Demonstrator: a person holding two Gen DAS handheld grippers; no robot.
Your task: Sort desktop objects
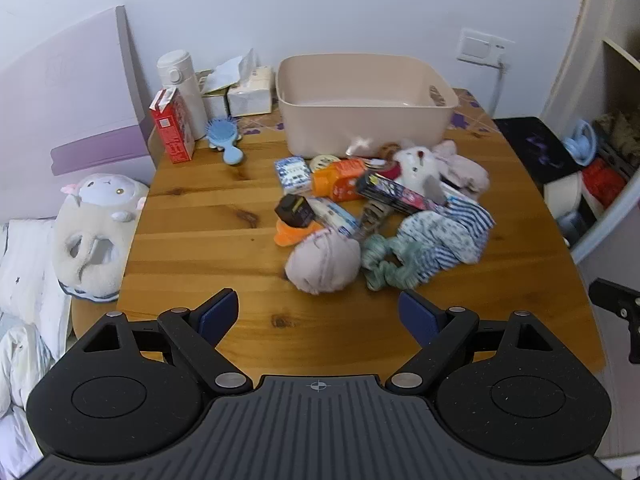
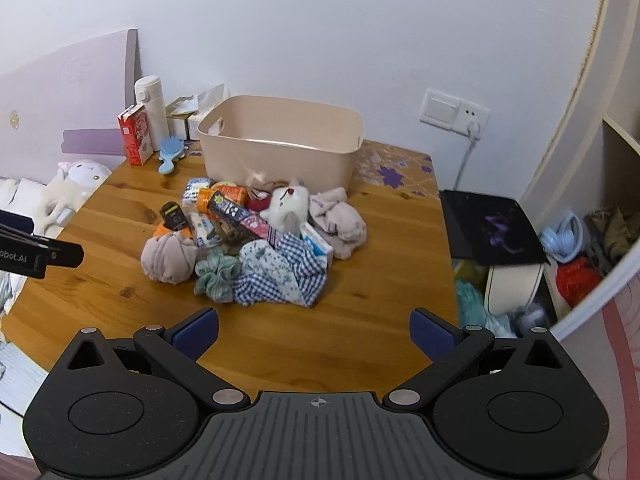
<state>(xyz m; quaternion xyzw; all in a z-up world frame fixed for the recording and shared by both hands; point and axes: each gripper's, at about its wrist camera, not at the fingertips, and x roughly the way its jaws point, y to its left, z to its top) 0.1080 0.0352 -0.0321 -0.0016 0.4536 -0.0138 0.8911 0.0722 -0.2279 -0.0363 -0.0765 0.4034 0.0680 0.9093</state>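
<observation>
Both my left gripper (image 1: 318, 312) and right gripper (image 2: 314, 330) are wide open, empty. The pile (image 1: 384, 208), mid-frame, is tangled; grabbing one thing could drag others off the table (image 1: 200, 216).

Left claw (image 1: 319, 312) and right claw (image 2: 314, 330) both gape wide, level, holding nothing.

Legible text: white lettering ending "…pbot.AI", its first letters cut off by the frame edge, printed on the black body of the left gripper (image 2: 40, 258), seen at nine o'clock in the right wrist view. Printing on the red carton (image 1: 173, 128) and other packages is too blurred to read.
</observation>
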